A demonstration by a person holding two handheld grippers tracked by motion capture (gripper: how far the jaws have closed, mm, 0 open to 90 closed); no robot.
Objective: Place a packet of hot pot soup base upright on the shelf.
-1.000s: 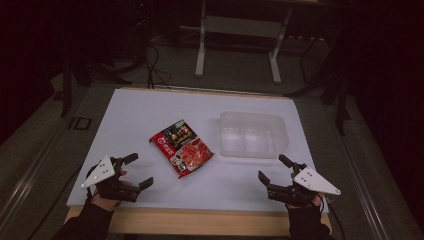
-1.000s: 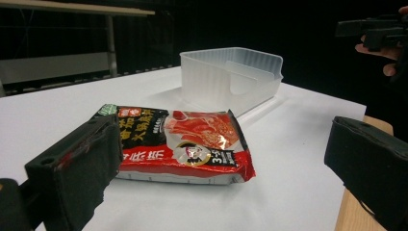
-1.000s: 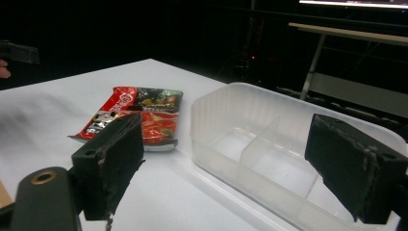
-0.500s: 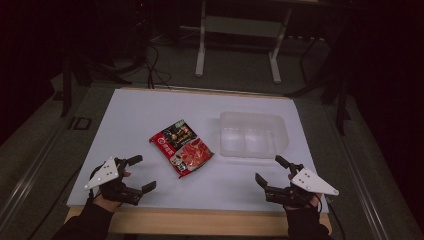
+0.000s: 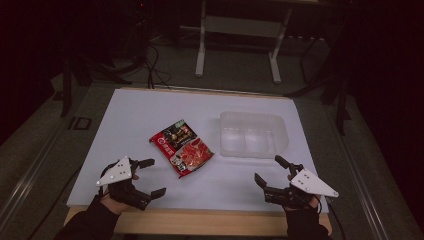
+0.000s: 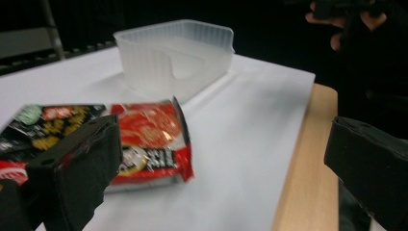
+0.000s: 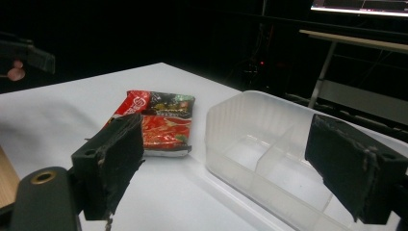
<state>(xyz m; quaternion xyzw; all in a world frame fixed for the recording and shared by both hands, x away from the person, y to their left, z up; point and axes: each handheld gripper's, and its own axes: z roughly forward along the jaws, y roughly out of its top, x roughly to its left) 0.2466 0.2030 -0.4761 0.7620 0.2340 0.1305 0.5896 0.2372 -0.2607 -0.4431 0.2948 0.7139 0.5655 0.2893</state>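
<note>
A red and black snack packet (image 5: 181,148) lies flat in the middle of the white table (image 5: 150,115). To its right stands a clear plastic container (image 5: 253,134) with a divider inside. My left gripper (image 5: 149,177) hovers open near the front left edge, a short way from the packet (image 6: 120,139), nothing between its jaws. Open as well, my right gripper (image 5: 270,170) sits at the front right, just in front of the container (image 7: 269,154); the packet (image 7: 159,120) lies beyond its left jaw.
The table's wooden front edge (image 5: 200,222) runs just behind both hands. Beyond the far edge, a desk frame (image 5: 237,45) and cables (image 5: 150,65) stand on a dark floor. White surface lies bare at the back left.
My left gripper has shifted slightly right along the front edge. The right gripper has drifted a little back toward the front edge. Packet and container have not moved.
</note>
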